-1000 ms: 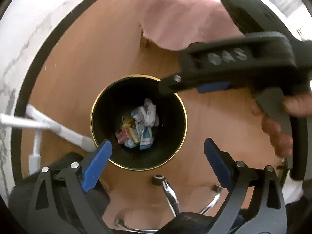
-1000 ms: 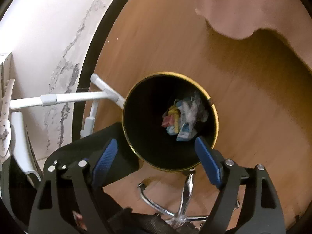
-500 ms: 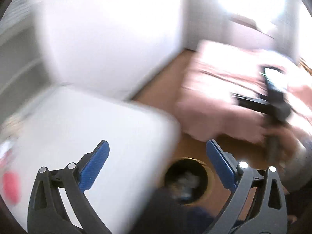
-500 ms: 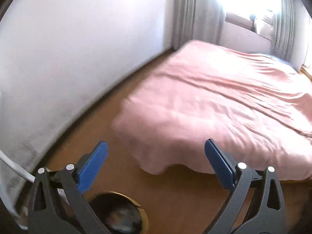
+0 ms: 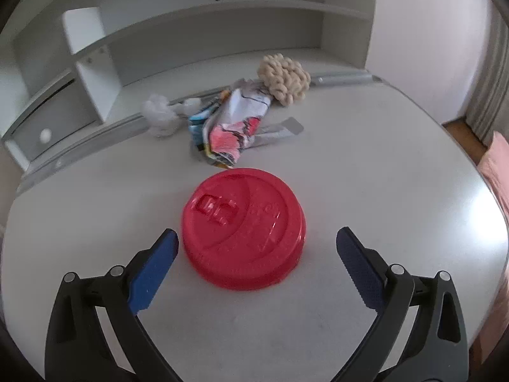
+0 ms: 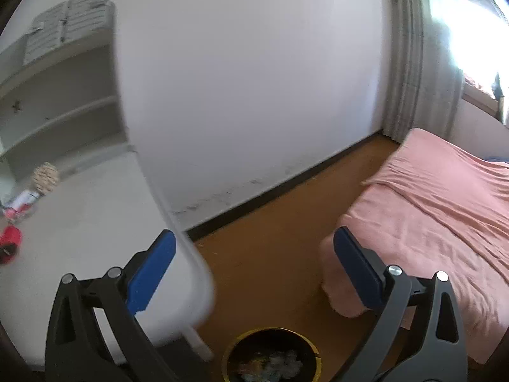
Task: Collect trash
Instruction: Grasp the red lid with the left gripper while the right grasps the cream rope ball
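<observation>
Now the left hand-held gripper (image 5: 257,245) hangs over the white counter (image 5: 366,165) with its jaws spread wide and nothing between the blue pads (image 5: 152,273). Just ahead of it, closer to the left pad than the right, a red lid (image 5: 243,234) lies flat on the counter, touching neither pad. Further ahead sits the trash: a crumpled colourful wrapper (image 5: 233,127), with a wad of white tissue (image 5: 159,116) just to its left and a grey strip (image 5: 280,130) poking out on its right. A beige knitted ball (image 5: 284,79) rests just beyond the wrapper, touching its far end. Behind all this stand white shelves (image 5: 191,31).

The right hand-held gripper (image 6: 254,248) is off the counter's edge, up in the air, facing the floor (image 6: 270,222) and a bed (image 6: 445,207) with a pink cover to its right. Its jaws have just been opening and now stand wide, with nothing between them. Below it and slightly forward, at the bottom of the view, a black bin (image 6: 273,343) with a gold rim stands on the floor, with blurred colourful scraps (image 6: 270,363) inside. The counter's rounded corner (image 6: 95,222) lies to its left, passing behind the left pad; the lid (image 6: 9,238) and wrapper (image 6: 22,200) are far off on that side, blurred.
</observation>
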A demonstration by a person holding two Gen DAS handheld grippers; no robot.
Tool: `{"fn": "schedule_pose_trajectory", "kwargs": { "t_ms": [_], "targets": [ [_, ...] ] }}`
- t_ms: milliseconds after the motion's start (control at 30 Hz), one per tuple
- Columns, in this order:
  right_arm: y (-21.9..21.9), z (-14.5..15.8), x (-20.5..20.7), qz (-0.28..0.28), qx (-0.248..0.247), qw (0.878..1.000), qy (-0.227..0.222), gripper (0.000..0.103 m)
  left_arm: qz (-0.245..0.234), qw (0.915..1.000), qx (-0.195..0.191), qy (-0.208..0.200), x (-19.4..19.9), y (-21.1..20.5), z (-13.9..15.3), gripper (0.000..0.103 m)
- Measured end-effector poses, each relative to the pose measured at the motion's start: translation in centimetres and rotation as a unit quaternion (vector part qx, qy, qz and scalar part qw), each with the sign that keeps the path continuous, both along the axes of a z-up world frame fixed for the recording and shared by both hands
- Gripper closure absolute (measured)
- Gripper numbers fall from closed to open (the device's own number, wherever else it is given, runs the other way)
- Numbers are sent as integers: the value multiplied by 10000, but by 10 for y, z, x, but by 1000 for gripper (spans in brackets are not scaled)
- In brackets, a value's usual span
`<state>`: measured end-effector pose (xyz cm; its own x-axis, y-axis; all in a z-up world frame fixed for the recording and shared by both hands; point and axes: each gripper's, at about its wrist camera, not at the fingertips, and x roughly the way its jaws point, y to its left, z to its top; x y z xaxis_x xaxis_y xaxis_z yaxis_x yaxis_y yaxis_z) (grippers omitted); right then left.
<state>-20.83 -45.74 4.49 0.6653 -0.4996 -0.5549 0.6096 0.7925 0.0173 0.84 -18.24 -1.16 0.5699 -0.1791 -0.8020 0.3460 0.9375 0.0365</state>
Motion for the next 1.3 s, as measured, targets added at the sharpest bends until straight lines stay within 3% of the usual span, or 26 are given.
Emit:
{"fn": "schedule_pose_trajectory", "kwargs": {
  "t_ms": [100,133,300,400,533,667,900,1133,1167,1233,1267,1300],
  "targets": [
    [20,11,22,258,9,9996,-59,7,-106,9998,-150,119,20,11,1,12],
    [28,16,32,398,-12,9992,-43,7,-122,9998,-148,46,23,16,3,24],
    [68,32,87,1140,-97,9934,-6,7,-158,9984,-515,177,31,48,7,24],
    [86,35,120,1534,-40,9881,74,7,-38,9980,-633,52,35,74,20,24],
    [125,36,183,2122,49,9769,233,7,287,9978,-541,-240,36,118,39,24],
    [157,26,237,2715,346,9609,417,7,781,9959,-363,-286,50,160,40,24],
    [183,-1,306,3141,792,9415,931,7,1252,9916,-325,-84,83,206,23,24],
    [202,-13,355,3511,787,9250,1225,7,1267,9912,-372,-82,108,210,19,23],
    [204,-14,362,3543,810,9231,1261,9,1256,9913,-372,-88,109,209,19,23],
    [205,-18,372,3620,911,9184,1311,26,1211,9919,-362,-86,112,206,19,23],
    [205,-21,376,3671,1014,9146,1359,44,1189,9922,-355,-76,112,205,18,23],
    [204,-25,378,3702,1178,9108,1400,53,1174,9925,-343,-63,113,204,17,23]
  ]
}}
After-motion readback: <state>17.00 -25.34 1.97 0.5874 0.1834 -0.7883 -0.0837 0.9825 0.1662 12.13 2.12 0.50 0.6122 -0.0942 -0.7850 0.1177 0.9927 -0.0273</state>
